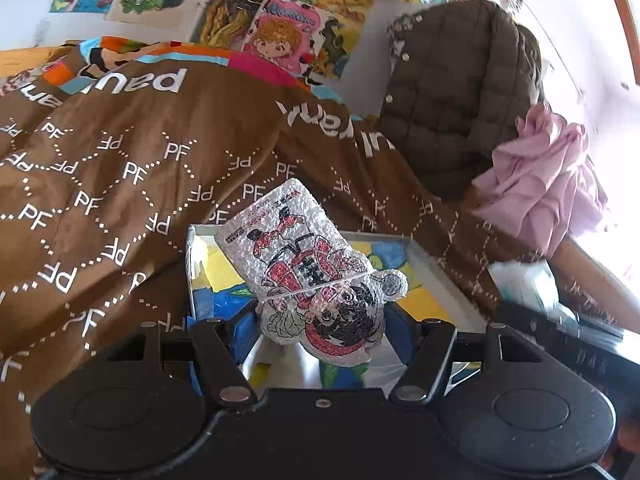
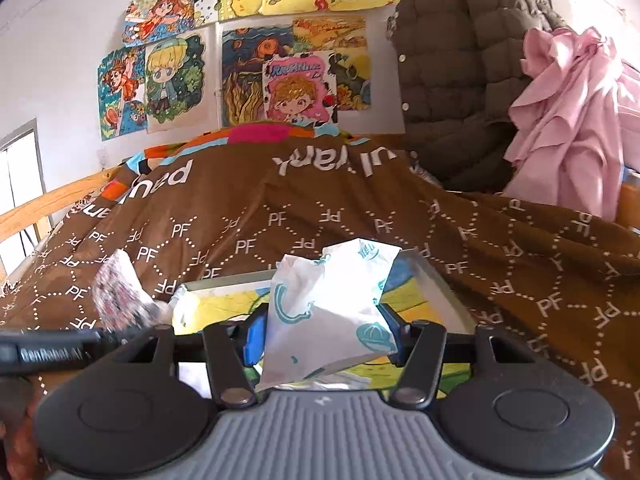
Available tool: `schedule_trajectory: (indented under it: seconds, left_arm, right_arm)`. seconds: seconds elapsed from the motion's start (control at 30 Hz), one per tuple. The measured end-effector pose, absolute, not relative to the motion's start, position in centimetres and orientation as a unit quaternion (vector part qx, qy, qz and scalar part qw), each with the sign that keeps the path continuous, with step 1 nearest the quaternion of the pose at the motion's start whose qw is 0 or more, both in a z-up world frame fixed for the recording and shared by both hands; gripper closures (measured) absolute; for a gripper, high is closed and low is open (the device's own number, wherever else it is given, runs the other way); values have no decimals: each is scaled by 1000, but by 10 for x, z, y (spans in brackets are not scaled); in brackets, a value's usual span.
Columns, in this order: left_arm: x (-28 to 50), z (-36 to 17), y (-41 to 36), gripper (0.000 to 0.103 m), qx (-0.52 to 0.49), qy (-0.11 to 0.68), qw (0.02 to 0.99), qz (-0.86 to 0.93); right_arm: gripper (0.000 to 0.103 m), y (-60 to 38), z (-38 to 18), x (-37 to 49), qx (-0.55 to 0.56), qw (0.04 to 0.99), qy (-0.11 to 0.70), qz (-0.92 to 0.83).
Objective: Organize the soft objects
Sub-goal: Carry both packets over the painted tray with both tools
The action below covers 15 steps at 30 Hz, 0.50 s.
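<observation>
The left gripper [image 1: 320, 332] squeezes a bubbly cartoon pouch [image 1: 308, 268] above the tray [image 1: 436, 256]. The right gripper [image 2: 322, 332] squeezes a white tissue pack [image 2: 332, 308] there too. The tray lies on a brown blanket [image 2: 360, 208].

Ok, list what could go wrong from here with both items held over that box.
1. The left tool pinches only the lower end of the bubble-wrap figure; most of it sticks out beyond the fingers, so it may flop or slip.
2. The right tool grips the white tissue pack crumpled; squeezing harder could crush it.
3. Both tools crowd over the same shallow box, so they could bump each other or tip it on the soft brown blanket.
</observation>
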<state>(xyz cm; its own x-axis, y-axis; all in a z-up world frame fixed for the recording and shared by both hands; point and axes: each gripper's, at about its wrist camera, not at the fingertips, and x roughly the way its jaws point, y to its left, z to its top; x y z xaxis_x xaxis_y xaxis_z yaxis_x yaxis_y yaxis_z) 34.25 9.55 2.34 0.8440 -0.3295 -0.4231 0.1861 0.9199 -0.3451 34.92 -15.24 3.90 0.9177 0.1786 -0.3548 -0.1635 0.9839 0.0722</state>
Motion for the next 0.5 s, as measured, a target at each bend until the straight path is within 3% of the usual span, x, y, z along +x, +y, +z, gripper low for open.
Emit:
schedule_trajectory:
  seconds: [0.5]
  left_arm:
    - [375,-11,106,36,-157,316,926,-135]
  right_arm:
    - [42,-120,4,379,-11,965,243,94]
